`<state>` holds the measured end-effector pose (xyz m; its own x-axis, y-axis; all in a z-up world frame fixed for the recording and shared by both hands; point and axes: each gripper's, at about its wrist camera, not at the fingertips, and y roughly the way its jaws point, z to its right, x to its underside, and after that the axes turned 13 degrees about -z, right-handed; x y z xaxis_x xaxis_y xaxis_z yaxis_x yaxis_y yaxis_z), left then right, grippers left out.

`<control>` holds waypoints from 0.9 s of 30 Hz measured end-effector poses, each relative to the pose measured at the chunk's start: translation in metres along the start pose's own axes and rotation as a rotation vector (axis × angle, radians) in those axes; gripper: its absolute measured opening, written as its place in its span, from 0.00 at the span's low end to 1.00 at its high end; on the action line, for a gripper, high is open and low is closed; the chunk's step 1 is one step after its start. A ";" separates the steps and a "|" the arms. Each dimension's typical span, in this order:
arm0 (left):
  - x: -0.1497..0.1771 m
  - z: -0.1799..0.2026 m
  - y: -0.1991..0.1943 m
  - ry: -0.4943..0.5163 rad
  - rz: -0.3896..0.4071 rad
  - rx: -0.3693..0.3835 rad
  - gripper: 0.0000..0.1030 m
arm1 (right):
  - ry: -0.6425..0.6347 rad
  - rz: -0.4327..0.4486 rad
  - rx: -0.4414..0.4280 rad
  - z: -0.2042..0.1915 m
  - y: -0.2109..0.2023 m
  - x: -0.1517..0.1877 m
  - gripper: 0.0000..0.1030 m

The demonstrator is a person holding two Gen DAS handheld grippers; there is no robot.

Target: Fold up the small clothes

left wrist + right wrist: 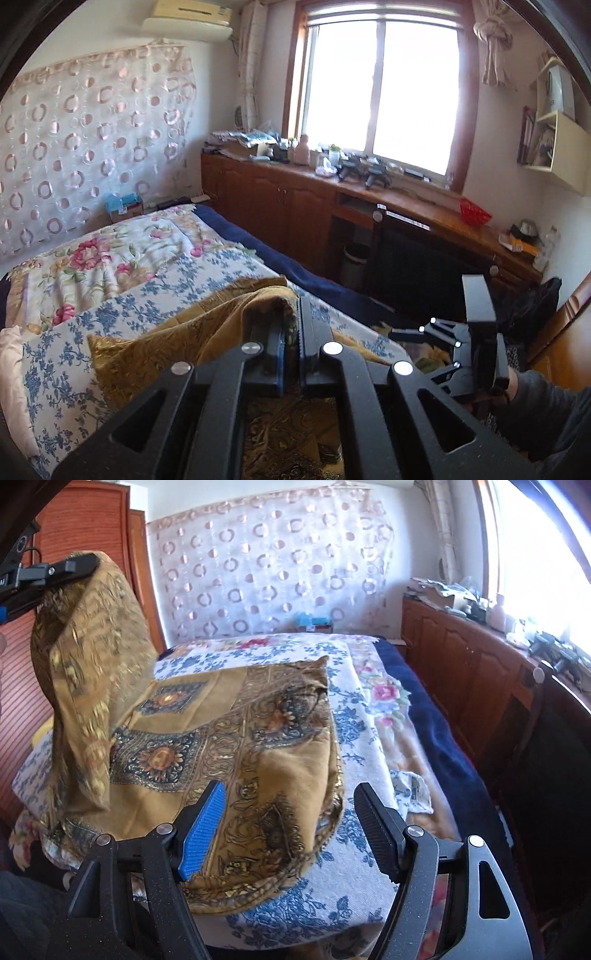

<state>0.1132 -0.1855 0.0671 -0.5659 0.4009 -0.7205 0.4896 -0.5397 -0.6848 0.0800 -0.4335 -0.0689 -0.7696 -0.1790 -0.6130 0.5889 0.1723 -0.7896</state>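
A mustard-gold patterned cloth point(221, 738) lies spread on the bed's blue-flowered cover point(354, 716). My left gripper point(85, 563) has one side of it pinched and lifted, so a flap point(85, 664) hangs down at the left. In the left wrist view the jaws of that gripper point(297, 306) stand nearly together with the cloth's point(184, 332) edge caught at their tips. My right gripper point(291, 788) hovers open just over the cloth's near right corner, with nothing pressed between its fingers. It also shows at the right point(476, 332) of the left wrist view.
A navy blanket point(424, 709) runs along the bed's right side. Beyond it a wooden cabinet point(280, 206) with a cluttered top stands under the window. A wooden wardrobe point(81, 520) rises at the left. A person's dark sleeve point(546, 406) is behind the right gripper.
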 end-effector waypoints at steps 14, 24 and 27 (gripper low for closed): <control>0.037 -0.031 -0.027 -0.069 0.010 -0.097 0.52 | -0.013 0.022 0.011 -0.008 -0.006 -0.013 0.72; 0.096 -0.084 -0.041 -0.199 -0.010 -0.195 0.52 | -0.102 0.037 -0.041 -0.046 0.004 -0.054 0.72; 0.114 -0.095 -0.042 -0.235 -0.021 -0.204 0.52 | -0.119 0.036 -0.081 -0.064 0.010 -0.060 0.72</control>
<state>0.0911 -0.0465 0.0039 -0.7038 0.2152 -0.6770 0.5857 -0.3633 -0.7245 0.1164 -0.3593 -0.0384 -0.7110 -0.2839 -0.6434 0.5897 0.2577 -0.7654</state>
